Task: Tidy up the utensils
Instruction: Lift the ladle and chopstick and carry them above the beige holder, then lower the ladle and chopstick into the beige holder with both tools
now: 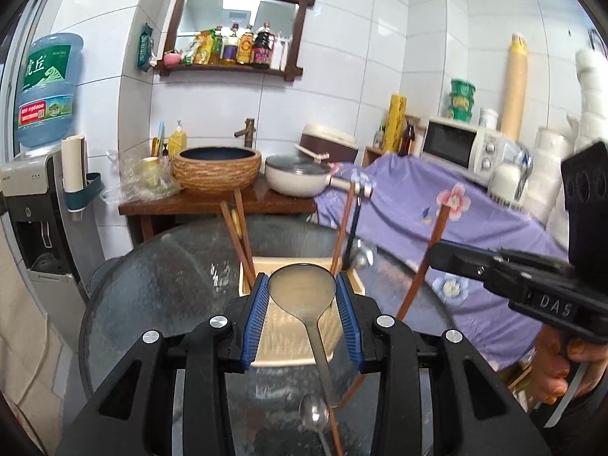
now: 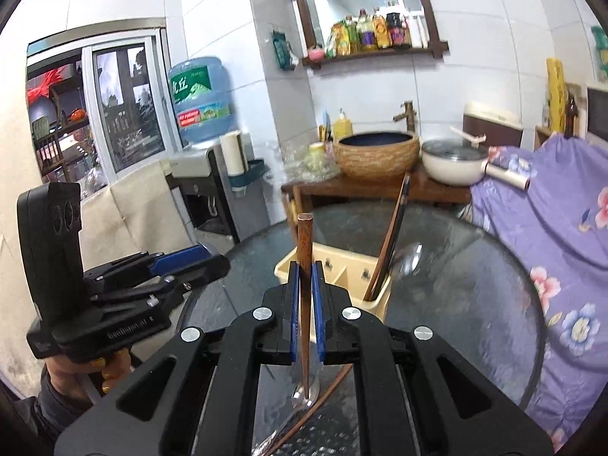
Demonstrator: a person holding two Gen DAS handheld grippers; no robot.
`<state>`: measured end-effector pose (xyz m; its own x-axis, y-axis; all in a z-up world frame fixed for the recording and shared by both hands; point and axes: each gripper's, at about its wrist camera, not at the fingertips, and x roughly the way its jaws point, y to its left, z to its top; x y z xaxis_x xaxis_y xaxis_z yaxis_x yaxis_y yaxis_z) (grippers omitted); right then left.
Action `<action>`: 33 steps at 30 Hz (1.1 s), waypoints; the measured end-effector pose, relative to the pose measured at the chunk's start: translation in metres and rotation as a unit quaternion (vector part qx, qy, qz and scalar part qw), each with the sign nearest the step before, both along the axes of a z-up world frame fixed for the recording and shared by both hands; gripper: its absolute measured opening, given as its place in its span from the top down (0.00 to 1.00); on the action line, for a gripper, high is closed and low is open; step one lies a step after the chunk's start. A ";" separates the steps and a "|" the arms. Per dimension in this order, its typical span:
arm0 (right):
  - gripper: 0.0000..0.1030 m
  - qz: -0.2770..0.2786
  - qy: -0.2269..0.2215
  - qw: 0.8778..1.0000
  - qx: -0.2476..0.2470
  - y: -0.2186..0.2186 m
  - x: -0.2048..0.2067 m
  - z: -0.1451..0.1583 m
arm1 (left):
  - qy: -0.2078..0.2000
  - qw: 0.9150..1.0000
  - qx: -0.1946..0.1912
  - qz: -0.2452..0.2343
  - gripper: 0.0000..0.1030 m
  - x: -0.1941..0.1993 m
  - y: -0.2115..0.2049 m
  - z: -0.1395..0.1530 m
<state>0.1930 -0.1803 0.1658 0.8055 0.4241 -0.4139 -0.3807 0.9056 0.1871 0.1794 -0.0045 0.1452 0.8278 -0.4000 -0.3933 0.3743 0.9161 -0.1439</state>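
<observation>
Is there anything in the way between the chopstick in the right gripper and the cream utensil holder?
Nothing visible. The right gripper holds the chopstick in open air just before the utensil holder, whose near compartments look open; other chopsticks lean in its right end.

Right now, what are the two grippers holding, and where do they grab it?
The left gripper holds a spoon by its bowl. The right gripper pinches a chopstick below its thick top end.

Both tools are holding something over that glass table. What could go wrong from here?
The metal spoon is pinched only at its bowl's edges between the left fingers, so it might swivel or slip onto the glass table. The chopstick in the right gripper could catch the upright chopsticks in the cream holder.
</observation>
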 end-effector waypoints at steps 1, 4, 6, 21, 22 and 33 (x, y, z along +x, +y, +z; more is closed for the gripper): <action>0.93 -0.002 -0.005 1.000 0.003 -0.001 0.003 0.009 | -0.004 1.000 -0.004 0.004 0.66 0.003 0.002 0.005; 0.93 -0.006 -0.015 1.000 0.010 -0.003 0.011 0.028 | -0.016 1.000 -0.017 0.015 0.66 0.015 0.006 0.022; 0.93 -0.015 -0.031 0.999 0.006 -0.003 0.016 0.046 | -0.021 0.999 -0.033 0.023 0.66 0.025 0.010 0.032; 0.93 -0.073 -0.105 0.992 0.005 -0.004 0.050 0.094 | -0.090 0.992 -0.009 0.088 0.66 0.071 -0.007 0.042; 0.93 -0.076 -0.105 0.992 -0.002 -0.001 0.053 0.088 | -0.089 0.992 -0.006 0.090 0.66 0.074 -0.009 0.038; 0.93 -0.087 -0.077 0.993 -0.011 0.002 0.073 0.010 | -0.041 0.994 -0.003 0.102 0.66 0.093 -0.012 -0.025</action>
<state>0.2658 -0.1782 0.1759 0.9202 0.2655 -0.2878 -0.2410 0.9633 0.1182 0.2729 -0.0168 0.1203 0.9210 -0.2231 -0.3193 0.1917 0.9732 -0.1271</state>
